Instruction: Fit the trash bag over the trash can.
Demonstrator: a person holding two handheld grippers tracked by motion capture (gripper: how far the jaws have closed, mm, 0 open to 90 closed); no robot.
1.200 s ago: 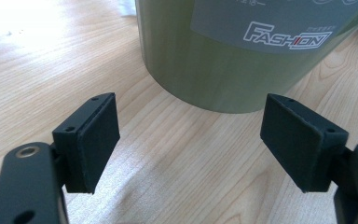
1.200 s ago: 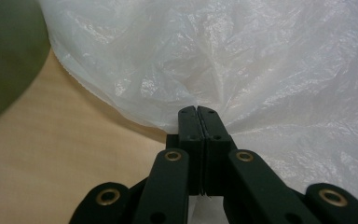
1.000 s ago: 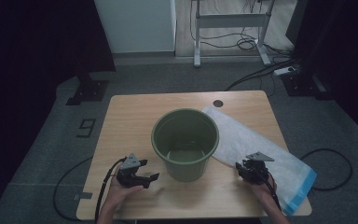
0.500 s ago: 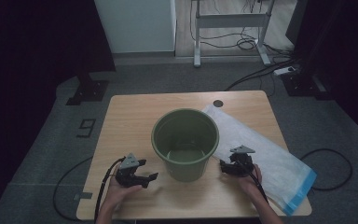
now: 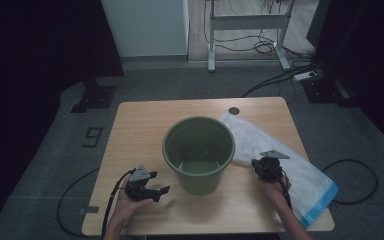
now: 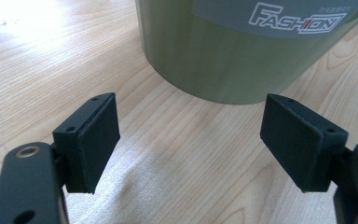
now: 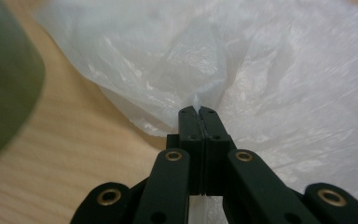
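Having just closed its jaws, the right claw now pinches the thin translucent white plastic bag lying on the wooden tabletop beside the round green plastic bin, readying a lift, while the left claw waits open.

A thin, translucent white plastic bag with a blue band along its near end lies flat and crumpled on the right half of the worktop, running from beside the green bucket out toward the near right corner. Its edge nearest the bucket is puckered up into a small fold. The bucket stands upright and open at the worktop's middle, touching the bag.
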